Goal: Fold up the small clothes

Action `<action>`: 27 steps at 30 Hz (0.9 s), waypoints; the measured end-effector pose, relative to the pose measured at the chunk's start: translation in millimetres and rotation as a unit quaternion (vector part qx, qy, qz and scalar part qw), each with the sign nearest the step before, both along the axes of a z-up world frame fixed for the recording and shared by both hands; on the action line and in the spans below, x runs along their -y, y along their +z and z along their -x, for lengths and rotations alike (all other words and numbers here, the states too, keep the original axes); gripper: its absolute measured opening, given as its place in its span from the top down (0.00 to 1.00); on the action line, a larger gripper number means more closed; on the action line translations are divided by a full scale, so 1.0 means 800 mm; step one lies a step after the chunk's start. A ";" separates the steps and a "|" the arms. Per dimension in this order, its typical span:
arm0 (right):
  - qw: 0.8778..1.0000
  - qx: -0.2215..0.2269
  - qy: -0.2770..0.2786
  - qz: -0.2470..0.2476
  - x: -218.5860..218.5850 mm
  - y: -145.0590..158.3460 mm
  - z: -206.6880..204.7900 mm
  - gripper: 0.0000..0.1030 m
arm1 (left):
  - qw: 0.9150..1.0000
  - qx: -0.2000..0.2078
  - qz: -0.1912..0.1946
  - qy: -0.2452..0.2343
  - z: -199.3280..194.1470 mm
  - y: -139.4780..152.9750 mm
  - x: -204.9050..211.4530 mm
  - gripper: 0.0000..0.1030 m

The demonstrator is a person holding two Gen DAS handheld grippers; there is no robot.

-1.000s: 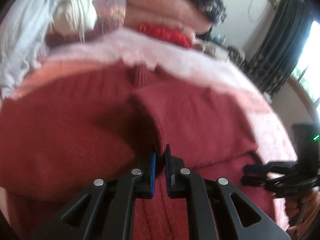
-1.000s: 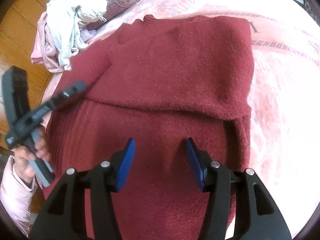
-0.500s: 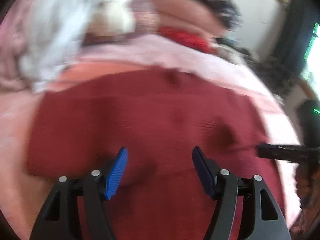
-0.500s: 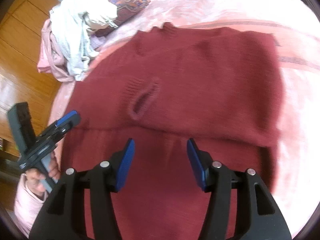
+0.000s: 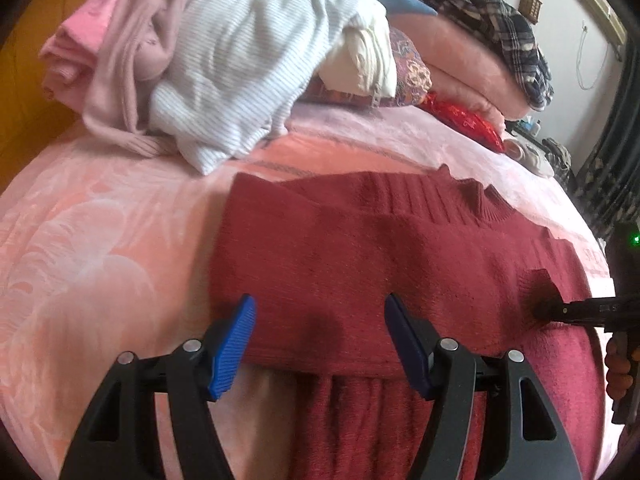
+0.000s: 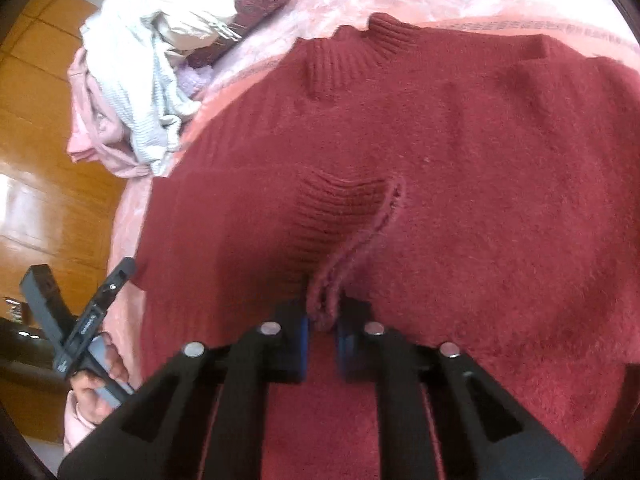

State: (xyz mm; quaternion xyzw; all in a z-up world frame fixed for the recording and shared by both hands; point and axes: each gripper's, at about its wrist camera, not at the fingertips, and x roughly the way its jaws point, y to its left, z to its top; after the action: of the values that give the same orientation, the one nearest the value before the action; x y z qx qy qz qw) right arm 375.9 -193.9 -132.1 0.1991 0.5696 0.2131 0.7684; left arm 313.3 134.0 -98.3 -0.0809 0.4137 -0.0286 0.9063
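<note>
The right gripper [image 6: 322, 330] was clenched on a bunched fold of the red sweater [image 6: 460, 184], its blue pads pressed together on a pinch of knit at the near edge of the folded part. The same gripper showed in the left wrist view [image 5: 538, 312] as a dark tip dug into the sweater's right side, with the hand [image 5: 618, 364] holding it at the frame edge. The left gripper [image 5: 318, 344] was released, its blue pads [image 5: 234, 344] standing well apart over the near left corner of the folded sweater and pressing on nothing. From the right wrist view that gripper [image 6: 120, 276] hung just off the sweater's left edge, held by a hand [image 6: 100, 384] in a pale pink sleeve [image 6: 74, 424].

The sweater [image 5: 380, 256] lay spread on a pink blanket [image 5: 100, 240], its upper part folded down over the lower so that a ribbed band and collar [image 6: 352, 56] sat at the far edge. A ribbed cuff [image 6: 340, 208] lay on top of the sweater's middle, just beyond the right gripper.

Beyond the sweater's far left corner sat a heap of clothes [image 5: 240, 52], white ribbed knit over pale pink pieces. To the far right of the sweater stood folded pink bedding [image 5: 464, 68] with a plaid cloth [image 5: 488, 16] on top and something red [image 5: 464, 120] tucked at its foot.
</note>
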 end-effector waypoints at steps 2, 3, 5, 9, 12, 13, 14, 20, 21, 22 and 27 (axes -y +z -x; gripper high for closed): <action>1.000 0.026 -0.004 -0.010 0.009 0.021 0.003 0.92 | 1.000 0.007 0.005 0.010 0.003 0.006 -0.011 0.35; 0.999 0.040 -0.006 -0.011 0.016 0.032 0.005 0.92 | 1.000 0.010 0.004 0.014 0.003 0.008 -0.016 0.35; 0.997 0.071 -0.010 -0.008 0.032 0.060 0.009 0.92 | 1.000 0.016 0.001 0.022 0.005 0.011 -0.023 0.35; 0.993 0.116 -0.028 0.019 0.079 0.099 0.022 0.92 | 0.999 0.015 0.006 0.028 0.007 0.008 -0.027 0.35; 0.991 0.114 -0.059 0.042 0.121 0.097 0.026 0.92 | 1.000 0.005 -0.003 0.014 0.006 -0.001 -0.012 0.35; 0.990 0.111 -0.072 0.052 0.134 0.092 0.026 0.92 | 1.000 0.002 -0.011 0.006 0.005 -0.005 -0.003 0.35; 0.989 0.107 -0.080 0.055 0.142 0.087 0.026 0.92 | 1.000 0.000 -0.016 0.000 0.005 -0.008 0.005 0.35; 0.991 0.051 -0.088 0.085 0.166 0.018 0.022 0.92 | 0.997 -0.029 -0.070 -0.014 -0.006 -0.034 0.042 0.32; 0.991 0.044 -0.089 0.087 0.167 0.009 0.022 0.92 | 0.997 -0.032 -0.070 -0.010 -0.007 -0.037 0.042 0.31; 0.991 0.037 -0.090 0.087 0.167 0.000 0.021 0.92 | 0.997 -0.036 -0.068 -0.006 -0.010 -0.041 0.042 0.31; 0.990 0.048 -0.077 0.109 0.160 0.001 0.024 0.91 | 0.999 -0.038 -0.016 -0.014 -0.008 -0.041 0.032 0.33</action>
State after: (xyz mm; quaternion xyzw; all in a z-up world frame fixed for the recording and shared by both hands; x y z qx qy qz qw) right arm 356.6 -321.5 -131.2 0.1469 0.5346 0.0992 0.8263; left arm 319.8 108.2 -131.2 -0.0616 0.4497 -0.0311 0.8905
